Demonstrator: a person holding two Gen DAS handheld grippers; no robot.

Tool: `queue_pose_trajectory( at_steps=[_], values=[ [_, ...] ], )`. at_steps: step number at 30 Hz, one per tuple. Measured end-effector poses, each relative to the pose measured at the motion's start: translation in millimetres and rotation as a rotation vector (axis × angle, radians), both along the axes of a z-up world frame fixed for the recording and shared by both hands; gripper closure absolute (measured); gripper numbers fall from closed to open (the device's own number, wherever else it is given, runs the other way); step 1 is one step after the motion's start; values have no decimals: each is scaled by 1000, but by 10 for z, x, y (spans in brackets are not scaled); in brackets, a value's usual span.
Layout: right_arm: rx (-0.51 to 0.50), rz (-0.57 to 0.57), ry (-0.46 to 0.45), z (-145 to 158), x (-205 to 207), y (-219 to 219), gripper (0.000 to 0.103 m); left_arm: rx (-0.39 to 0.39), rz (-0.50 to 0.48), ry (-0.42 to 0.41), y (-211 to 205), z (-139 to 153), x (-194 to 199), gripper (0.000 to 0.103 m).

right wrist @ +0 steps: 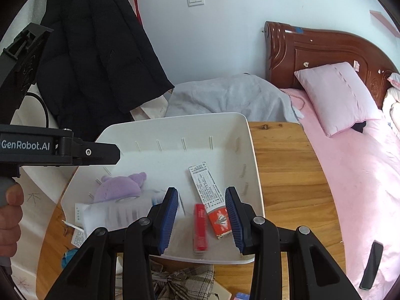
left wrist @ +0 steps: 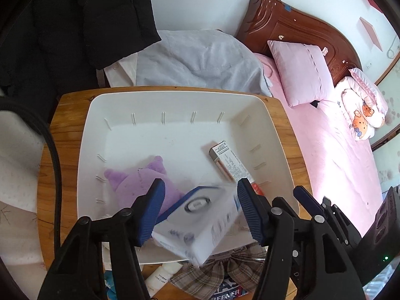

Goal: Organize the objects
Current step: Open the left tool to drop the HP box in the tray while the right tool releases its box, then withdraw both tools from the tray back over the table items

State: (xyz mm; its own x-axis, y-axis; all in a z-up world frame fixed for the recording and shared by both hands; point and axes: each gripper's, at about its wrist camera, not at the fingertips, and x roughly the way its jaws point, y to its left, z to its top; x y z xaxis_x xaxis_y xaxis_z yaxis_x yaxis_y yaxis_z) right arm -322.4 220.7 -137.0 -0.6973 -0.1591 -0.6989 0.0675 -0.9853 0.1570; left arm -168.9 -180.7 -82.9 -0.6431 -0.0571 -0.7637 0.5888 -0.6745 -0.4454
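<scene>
Left wrist view: the left gripper [left wrist: 200,212] is hanging over the white tray's [left wrist: 160,97] six-o'clock rim, its fingers straddling a blurred white-and-blue box [left wrist: 202,227], grip unclear. The right gripper [right wrist: 202,218] is standing half-open and empty above a red box [right wrist: 200,227]; bare tray floor lies toward twelve o'clock.

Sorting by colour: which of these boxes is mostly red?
The short narrow box; the long box beside it is red only at one end, and the big box is white and blue.
</scene>
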Motion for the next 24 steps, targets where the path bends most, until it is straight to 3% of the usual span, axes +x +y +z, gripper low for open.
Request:
queue_pose_trajectory(
  at_steps=[10,12,24],
  values=[
    [-9,20,-4,26,-25,5,61,-40,4,-34,-39,78,155,38],
    [-18,23,3,64,-1,17,55,-49,32,-35,-60,107,222,38],
    [-43,27,77,412,371,182,35,-154,80,-7,19,477,688,34]
  ],
)
